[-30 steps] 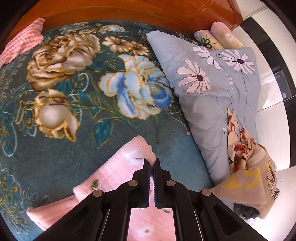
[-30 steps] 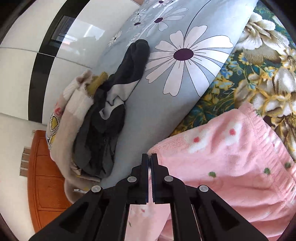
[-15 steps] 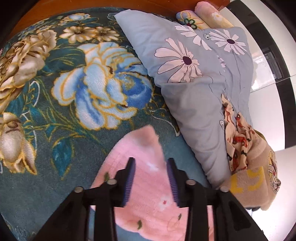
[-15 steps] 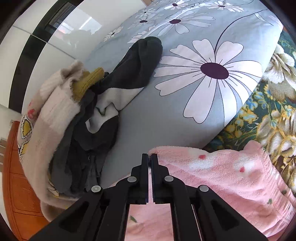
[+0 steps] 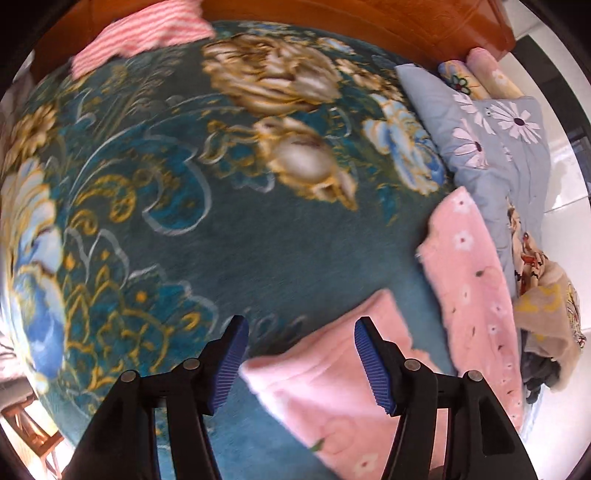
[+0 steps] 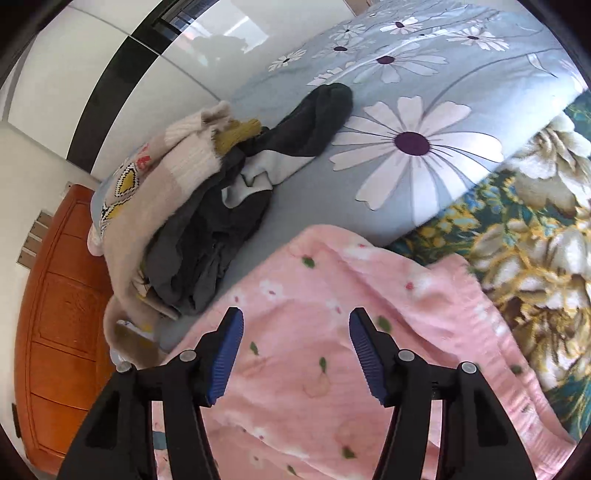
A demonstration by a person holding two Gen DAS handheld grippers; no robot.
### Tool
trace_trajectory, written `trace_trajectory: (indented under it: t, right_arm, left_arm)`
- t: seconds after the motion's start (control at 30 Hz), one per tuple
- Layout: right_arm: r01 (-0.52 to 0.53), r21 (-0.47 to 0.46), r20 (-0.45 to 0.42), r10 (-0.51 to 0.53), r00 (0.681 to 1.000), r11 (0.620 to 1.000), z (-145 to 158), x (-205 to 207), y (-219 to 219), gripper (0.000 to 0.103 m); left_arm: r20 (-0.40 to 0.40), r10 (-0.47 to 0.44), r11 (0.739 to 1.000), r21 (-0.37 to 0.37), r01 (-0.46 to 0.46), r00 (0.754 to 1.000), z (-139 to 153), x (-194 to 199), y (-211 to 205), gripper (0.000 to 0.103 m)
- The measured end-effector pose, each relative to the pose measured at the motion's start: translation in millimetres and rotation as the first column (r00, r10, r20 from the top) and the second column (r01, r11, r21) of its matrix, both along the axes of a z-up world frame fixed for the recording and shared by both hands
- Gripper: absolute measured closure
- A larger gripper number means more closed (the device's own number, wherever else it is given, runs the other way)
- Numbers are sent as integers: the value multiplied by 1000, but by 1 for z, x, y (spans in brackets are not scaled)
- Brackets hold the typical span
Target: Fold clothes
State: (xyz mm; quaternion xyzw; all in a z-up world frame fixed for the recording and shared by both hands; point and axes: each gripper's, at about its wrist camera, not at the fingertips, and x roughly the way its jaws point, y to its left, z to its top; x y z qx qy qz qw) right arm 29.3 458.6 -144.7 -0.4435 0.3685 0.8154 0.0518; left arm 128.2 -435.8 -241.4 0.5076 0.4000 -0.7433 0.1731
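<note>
A pink fleece garment point(image 5: 476, 295) with small flower prints lies on the teal floral blanket point(image 5: 229, 236). One fold of it lies below my left gripper point(image 5: 300, 354), which is open and empty above it. In the right wrist view the pink garment point(image 6: 332, 362) lies under my right gripper point(image 6: 295, 350), which is open and empty just above the cloth.
A grey daisy-print quilt point(image 6: 424, 122) lies beside the garment. A pile of clothes, beige sweater point(image 6: 162, 184) and dark garments point(image 6: 221, 221), sits on it. A red-striped cloth point(image 5: 147, 33) lies by the wooden headboard point(image 5: 332, 18). A wooden cabinet point(image 6: 59, 314) stands at the bedside.
Both grippers have let go of the pink garment and opened wide: left first, then right. The left view has swung left across the blanket. The garment now lies flat.
</note>
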Motion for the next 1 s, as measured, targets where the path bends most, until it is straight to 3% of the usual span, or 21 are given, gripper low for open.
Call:
trace_trajectory:
  t: [0.13, 0.23, 0.33, 0.43, 0.57, 0.7, 0.93, 0.97, 1.0]
  right_arm:
    - [144, 6, 66, -144, 987, 990, -14, 94, 47, 42]
    - [256, 25, 113, -258, 960, 966, -24, 163, 78, 41]
    - [354, 4, 153, -351, 924, 935, -38, 225, 94, 41]
    - [396, -86, 175, -378, 909, 914, -59, 266, 95, 41]
    - [410, -214, 206, -369, 906, 887, -94, 280, 82, 41]
    - [451, -280, 193, -410, 891, 848, -111, 278, 76, 41]
    - [411, -268, 181, -373, 910, 871, -109, 269, 73, 41]
    - [408, -269, 181, -370, 911, 873, -110, 269, 72, 41]
    - [405, -269, 182, -367, 912, 874, -110, 270, 70, 41]
  left_arm:
    - [-61, -5, 998, 62, 9, 998, -10, 29, 5, 39]
    - [-108, -22, 995, 99, 33, 994, -14, 44, 12, 39]
    - [-91, -94, 991, 82, 102, 991, -18, 34, 29, 39]
    - [-65, -140, 985, 92, 145, 988, -24, 26, 37, 41]
    - [-8, -190, 977, 95, 189, 982, -32, 18, 41, 50]
    - [44, -229, 971, 88, 224, 973, -37, 8, 42, 56]
    - [31, -336, 941, 40, 335, 941, -28, -8, 64, 57]
    - [27, -350, 936, 34, 349, 936, -27, -10, 67, 59]
    - [30, -355, 935, 31, 354, 934, -28, -11, 68, 70]
